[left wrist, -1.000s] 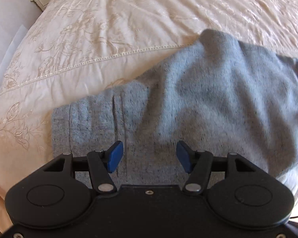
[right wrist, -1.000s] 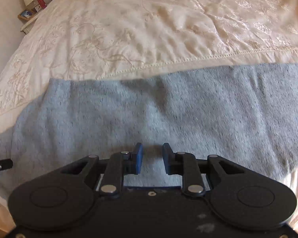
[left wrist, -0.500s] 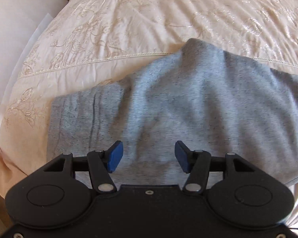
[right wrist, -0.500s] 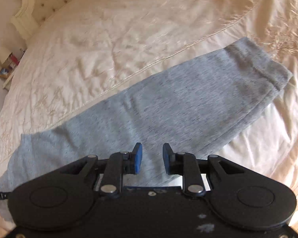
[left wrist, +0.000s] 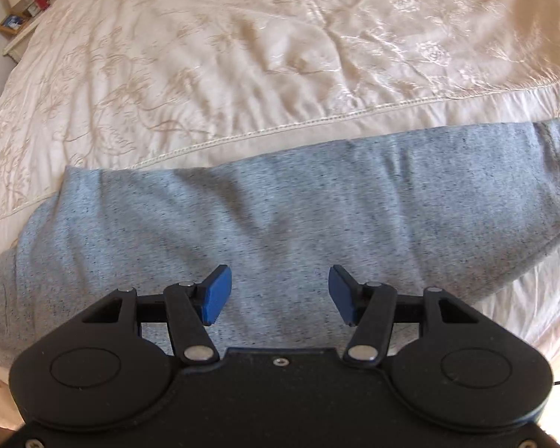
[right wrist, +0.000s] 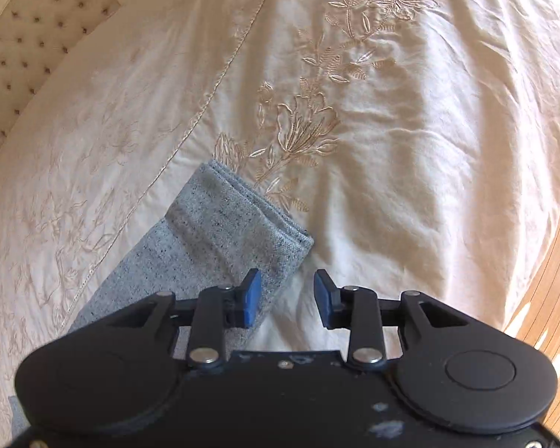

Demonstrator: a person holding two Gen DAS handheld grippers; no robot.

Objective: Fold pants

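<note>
1. Grey marled knit pants (left wrist: 287, 216) lie flat across the cream embroidered bed cover (left wrist: 242, 56), cuff (right wrist: 238, 216) towards the bed's edge.
2. Soft, limp, light; best pinched at the thicker cuff.
3. Left gripper (left wrist: 278, 295) open, empty, above the leg.
4. Right gripper (right wrist: 284, 298) has just been opening, nothing held, beside the cuff.

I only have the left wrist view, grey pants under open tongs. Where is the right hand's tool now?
Observer: The right tongs hover over the cuffed leg end of the pants, at its corner.
Operator: Are they gripping it?
Observer: No. Their jaws have just been opening; only the left pad overlaps the cuff, nothing is pinched.
Operator: What's beyond that cuff?
Observer: Bare embroidered bedspread, then a wooden floor at the right edge.
Operator: Anything at the head end?
Observer: A tufted headboard at upper left.
</note>
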